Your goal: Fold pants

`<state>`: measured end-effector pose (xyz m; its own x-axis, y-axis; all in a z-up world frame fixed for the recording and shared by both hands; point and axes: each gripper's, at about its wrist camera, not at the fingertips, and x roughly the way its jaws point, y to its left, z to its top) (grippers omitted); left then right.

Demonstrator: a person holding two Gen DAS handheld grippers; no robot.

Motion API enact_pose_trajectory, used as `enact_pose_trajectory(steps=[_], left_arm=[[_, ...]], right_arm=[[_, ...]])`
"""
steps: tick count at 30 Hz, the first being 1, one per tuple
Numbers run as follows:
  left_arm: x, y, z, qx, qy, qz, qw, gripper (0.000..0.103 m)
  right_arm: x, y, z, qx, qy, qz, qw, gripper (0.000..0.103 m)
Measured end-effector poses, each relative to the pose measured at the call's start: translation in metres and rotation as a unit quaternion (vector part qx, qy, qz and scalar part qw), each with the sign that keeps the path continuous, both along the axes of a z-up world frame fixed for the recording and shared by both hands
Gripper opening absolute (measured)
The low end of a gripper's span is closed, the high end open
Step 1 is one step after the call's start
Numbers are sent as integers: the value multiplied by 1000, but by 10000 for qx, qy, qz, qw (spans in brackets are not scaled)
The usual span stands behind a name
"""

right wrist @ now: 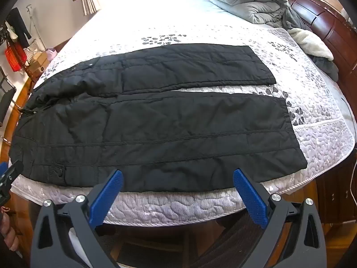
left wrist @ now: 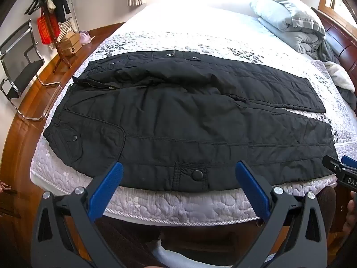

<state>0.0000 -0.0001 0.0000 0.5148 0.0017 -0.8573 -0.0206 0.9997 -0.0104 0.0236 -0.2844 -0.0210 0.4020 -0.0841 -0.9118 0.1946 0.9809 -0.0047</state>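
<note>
Black padded pants (left wrist: 178, 120) lie spread flat across the bed, waist to the left, both legs running right. The right wrist view shows the same pants (right wrist: 156, 125) with a gap of quilt between the two leg ends. My left gripper (left wrist: 178, 169) hovers open over the near edge of the pants by a snap pocket, nothing between its blue pads. My right gripper (right wrist: 177, 176) is open above the near leg's lower edge, also holding nothing. The right gripper's tip (left wrist: 339, 167) shows at the left view's right edge; the left one's tip (right wrist: 9, 174) appears at the right view's left edge.
The pants rest on a white quilted bedspread (left wrist: 178, 205) with a grey leaf print. Folded grey bedding (left wrist: 287, 20) and a pale fleece (right wrist: 312, 42) sit by the wooden headboard (right wrist: 330, 26). A chair (left wrist: 22, 67), a coat stand and boxes occupy the wooden floor at left.
</note>
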Motion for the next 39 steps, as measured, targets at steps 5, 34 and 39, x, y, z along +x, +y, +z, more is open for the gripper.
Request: enact_pose_trajectory(steps=[5, 34, 39], left_arm=[[0, 0, 0, -5, 7, 4, 10000, 100], [0, 0, 0, 5, 5, -4, 10000, 100], [0, -4, -5, 5, 16, -12, 10000, 100]], right_arm=[[0, 0, 0, 19, 19, -4, 10000, 99], [1, -2, -4, 47, 53, -5, 10000, 99], [2, -5, -6, 58, 69, -11, 10000, 99]])
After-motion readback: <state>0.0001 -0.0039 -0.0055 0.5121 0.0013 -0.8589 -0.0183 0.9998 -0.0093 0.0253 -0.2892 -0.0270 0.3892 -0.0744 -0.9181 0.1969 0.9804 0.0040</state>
